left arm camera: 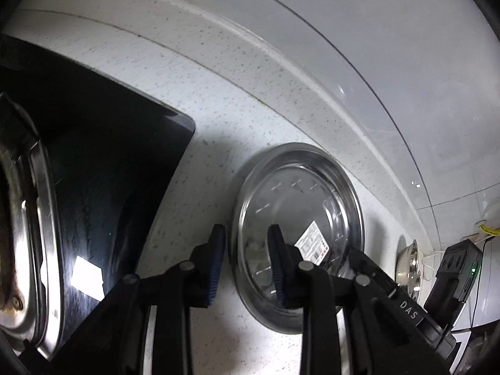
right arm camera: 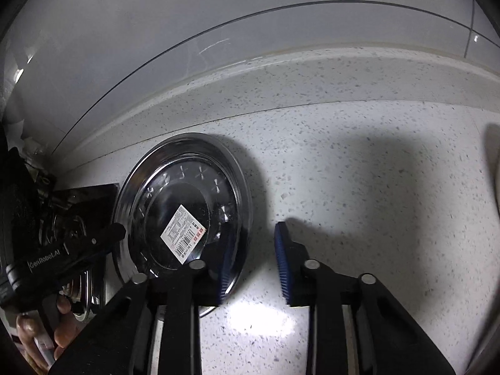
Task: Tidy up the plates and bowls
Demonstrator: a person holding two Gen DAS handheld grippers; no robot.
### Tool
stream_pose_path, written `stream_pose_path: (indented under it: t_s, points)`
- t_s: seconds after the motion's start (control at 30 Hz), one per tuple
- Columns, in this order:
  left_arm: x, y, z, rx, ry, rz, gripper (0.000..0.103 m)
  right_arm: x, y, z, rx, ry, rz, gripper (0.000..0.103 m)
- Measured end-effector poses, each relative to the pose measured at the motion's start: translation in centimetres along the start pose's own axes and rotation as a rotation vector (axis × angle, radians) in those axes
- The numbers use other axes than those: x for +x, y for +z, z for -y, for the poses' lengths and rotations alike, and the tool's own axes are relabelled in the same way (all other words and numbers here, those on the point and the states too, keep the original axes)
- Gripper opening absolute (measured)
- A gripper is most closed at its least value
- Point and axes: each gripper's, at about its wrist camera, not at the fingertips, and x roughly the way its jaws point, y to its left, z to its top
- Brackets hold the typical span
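A round, shiny stainless-steel plate [left arm camera: 298, 231] with a white barcode sticker [right arm camera: 183, 234] in its well lies flat on the white speckled table [right arm camera: 359, 187], near the back ledge and beside a black glass cooktop [left arm camera: 103, 168]. The left gripper [left arm camera: 247, 265] straddles its near-left rim, fingers parted wide and holding nothing; the right gripper [right arm camera: 254, 265] does likewise at the opposite rim. The plate looks light, rigid and slick, so the thin raised rim seems the best hold.
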Motion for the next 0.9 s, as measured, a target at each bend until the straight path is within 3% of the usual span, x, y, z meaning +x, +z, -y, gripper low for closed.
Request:
stream_pose_path:
  t_s: [0.03, 0.1, 0.17, 0.3, 0.47, 0.67, 0.9]
  points:
    - [0.1, 0.0, 0.1, 0.012, 0.012, -0.003, 0.012, 0.2, 0.0, -0.6, -0.012, 0.007, 0.000, 0.018]
    - [0.0, -0.1, -0.4, 0.023, 0.030, 0.000, 0.008, 0.6, -0.4, -1.5, -0.048, -0.014, 0.004, 0.013]
    - [-0.7, -0.2, -0.6, 0.011, 0.014, 0.007, 0.007, 0.6, -0.8, -2.3, -0.076, -0.064, 0.016, 0.011]
    - [-4.0, -0.7, -0.4, 0.031, -0.002, 0.044, 0.006, -1.3, -1.3, -3.6, -0.089, -0.072, 0.066, 0.010]
    - [-9.9, -2.8, 1.0, 0.062, -0.036, 0.082, 0.006, -7.0, -3.2, -5.5, -0.091, -0.062, 0.126, 0.011]
    - [-17.2, -8.6, 2.1, 0.109, -0.097, 0.089, 0.006, -14.3, -8.4, -7.4, -0.101, -0.073, 0.180, 0.011]
    - [-18.5, -18.2, 3.2, 0.155, -0.148, 0.003, 0.006, -19.2, -15.8, -5.4, -0.102, -0.088, 0.194, 0.011]
